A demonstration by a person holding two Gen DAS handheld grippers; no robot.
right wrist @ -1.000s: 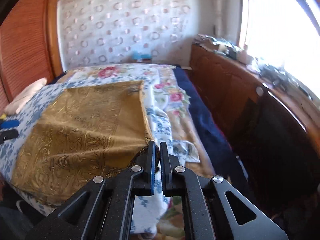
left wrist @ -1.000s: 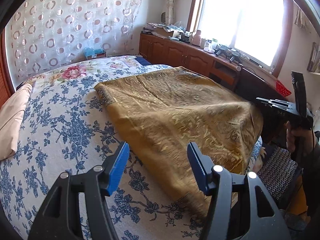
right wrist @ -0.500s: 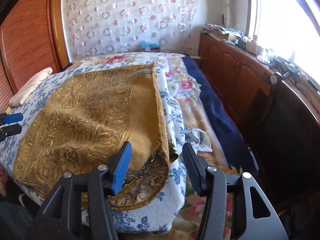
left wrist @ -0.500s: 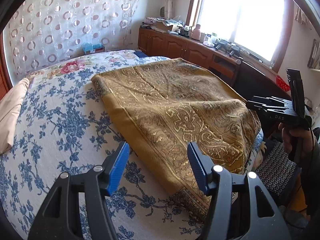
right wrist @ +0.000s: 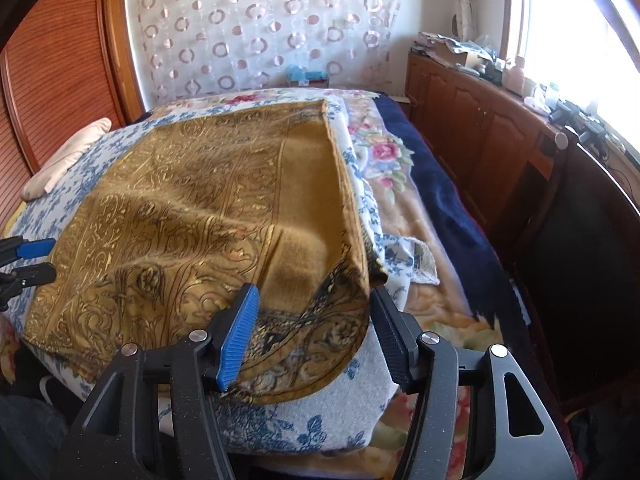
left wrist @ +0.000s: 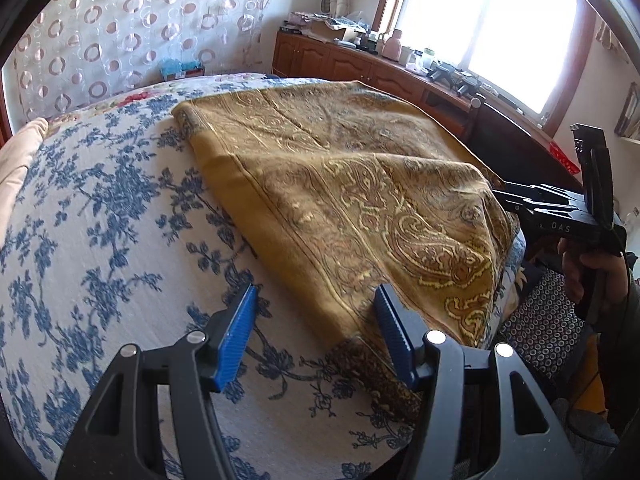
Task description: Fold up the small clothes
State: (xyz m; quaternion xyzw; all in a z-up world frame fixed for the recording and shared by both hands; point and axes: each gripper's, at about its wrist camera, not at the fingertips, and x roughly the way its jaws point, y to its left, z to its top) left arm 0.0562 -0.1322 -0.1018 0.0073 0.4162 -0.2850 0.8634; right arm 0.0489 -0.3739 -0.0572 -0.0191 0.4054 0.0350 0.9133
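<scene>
Golden-brown cloth (left wrist: 340,184) with a paisley pattern lies spread over the bed (left wrist: 100,240), which wears a white cover with blue flowers. In the left wrist view the cloth fills the middle and right of the frame, and its near corner hangs down over the edge of the bed at the lower right. In the right wrist view the same cloth (right wrist: 192,216) takes the left and centre, with its near right corner folded over and drooping over the bed's edge at the lower centre.

The left gripper (left wrist: 316,334) stands at the bottom of its view with the jaws about half open. The edge of the cloth runs between the two blue pads (left wrist: 236,336), but they do not press on it and nothing is held. The right gripper (right wrist: 312,334) is also at the bottom of its view, jaws about half open, with the drooping corner between the fingers; the cloth looks loose, not pinched. This gripper shows too at the right edge of the left wrist view, held by a hand (left wrist: 592,276).

A pale pillow (right wrist: 64,160) lies at the far left side of the bed. A wooden cabinet (right wrist: 480,132) with clutter on top runs under the bright window (left wrist: 492,16) at the upper right. A curtain (right wrist: 260,28) with a ring pattern hangs behind the bed.
</scene>
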